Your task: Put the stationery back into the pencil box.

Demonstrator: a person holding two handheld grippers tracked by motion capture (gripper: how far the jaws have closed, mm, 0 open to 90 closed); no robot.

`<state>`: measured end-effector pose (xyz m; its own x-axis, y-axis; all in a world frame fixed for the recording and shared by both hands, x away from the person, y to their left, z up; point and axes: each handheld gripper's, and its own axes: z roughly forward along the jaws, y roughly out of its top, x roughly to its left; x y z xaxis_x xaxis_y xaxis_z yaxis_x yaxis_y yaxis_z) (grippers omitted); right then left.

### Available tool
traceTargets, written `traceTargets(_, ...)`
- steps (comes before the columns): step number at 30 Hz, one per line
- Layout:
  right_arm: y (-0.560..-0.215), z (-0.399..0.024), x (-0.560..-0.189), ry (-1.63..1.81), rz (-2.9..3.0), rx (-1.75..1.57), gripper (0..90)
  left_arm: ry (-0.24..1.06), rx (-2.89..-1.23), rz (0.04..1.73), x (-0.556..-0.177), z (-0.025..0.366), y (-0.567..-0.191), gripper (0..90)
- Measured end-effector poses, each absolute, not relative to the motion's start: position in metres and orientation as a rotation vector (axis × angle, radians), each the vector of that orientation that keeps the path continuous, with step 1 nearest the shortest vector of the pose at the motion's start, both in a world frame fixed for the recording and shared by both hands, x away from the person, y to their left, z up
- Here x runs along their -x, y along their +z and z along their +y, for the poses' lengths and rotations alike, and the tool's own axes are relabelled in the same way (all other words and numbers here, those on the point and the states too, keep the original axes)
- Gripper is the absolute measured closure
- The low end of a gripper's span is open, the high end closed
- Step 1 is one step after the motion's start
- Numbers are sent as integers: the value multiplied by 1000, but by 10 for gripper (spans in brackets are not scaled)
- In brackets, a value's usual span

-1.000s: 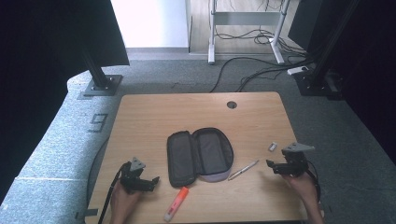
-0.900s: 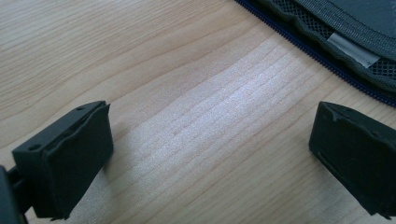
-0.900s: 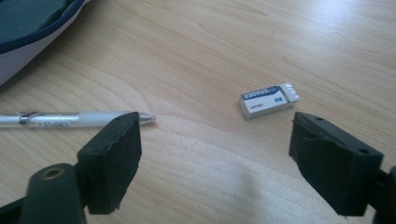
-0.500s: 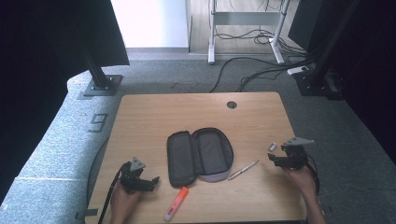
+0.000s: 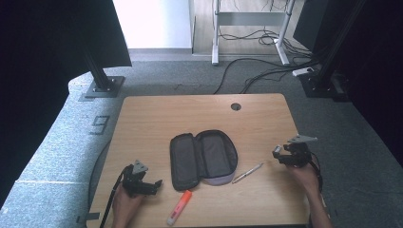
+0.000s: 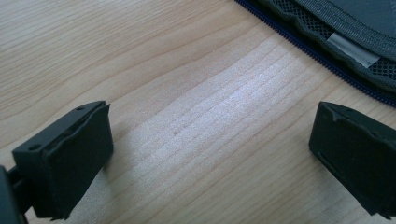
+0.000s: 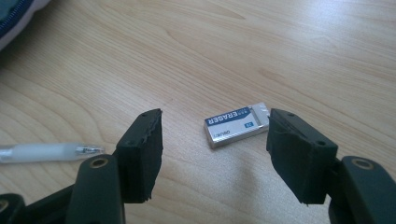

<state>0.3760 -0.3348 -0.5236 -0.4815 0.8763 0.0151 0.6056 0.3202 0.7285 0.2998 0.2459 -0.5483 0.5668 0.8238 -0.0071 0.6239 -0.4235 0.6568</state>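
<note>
The right gripper (image 7: 215, 156) hangs low over the wooden counter (image 5: 157, 118) near its right edge, with an eraser (image 7: 237, 124) lying flat on the wood between its two jaws. Those jaws have just been closing and now stand about half open. The right one sits just beside the eraser's end; whether it touches is hard to tell, and the left one is clearly apart from it, so nothing is gripped. A pen (image 7: 49, 152) lies to the left of the jaws, between the eraser and the open pencil case (image 5: 203, 156) in the middle of the counter. The left gripper (image 5: 142, 179) rests near the front left of the counter, its jaws wide apart over bare wood, just beside the case's zipped edge. An orange marker (image 5: 179, 207) lies near the front edge.
</note>
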Motion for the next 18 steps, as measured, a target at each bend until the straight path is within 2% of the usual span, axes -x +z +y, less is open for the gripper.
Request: traceTargets(18, -535, -336, -395, 910, 2222, -1343, 392, 423, -2186, 1153, -300, 246, -548, 0)
